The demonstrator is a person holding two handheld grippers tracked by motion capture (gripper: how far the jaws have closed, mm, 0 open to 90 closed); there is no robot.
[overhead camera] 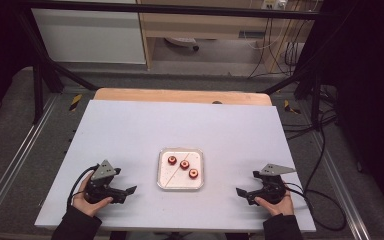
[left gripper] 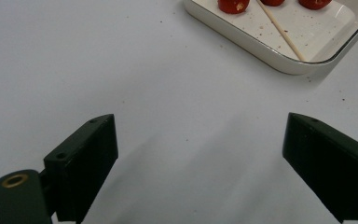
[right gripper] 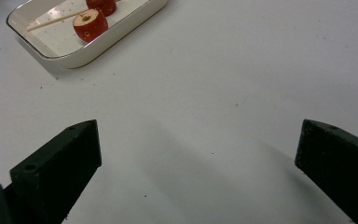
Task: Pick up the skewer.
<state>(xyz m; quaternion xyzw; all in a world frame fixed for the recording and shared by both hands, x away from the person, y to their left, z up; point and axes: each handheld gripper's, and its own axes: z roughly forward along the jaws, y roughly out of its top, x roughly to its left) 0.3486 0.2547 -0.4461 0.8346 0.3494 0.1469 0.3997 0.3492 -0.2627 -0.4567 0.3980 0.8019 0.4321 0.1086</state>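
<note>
A white tray sits at the table's near middle, holding three red round fruit pieces and a thin wooden skewer laid diagonally. In the left gripper view the tray, a fruit piece and the skewer lie ahead to the upper right. In the right gripper view the tray with a fruit piece lies at upper left. My left gripper rests left of the tray, jaws wide and empty. My right gripper rests right of it, likewise open and empty.
The white table top has a wooden strip along its far edge. Black frame bars and cables stand around the table. Small crumbs speckle the surface near the tray.
</note>
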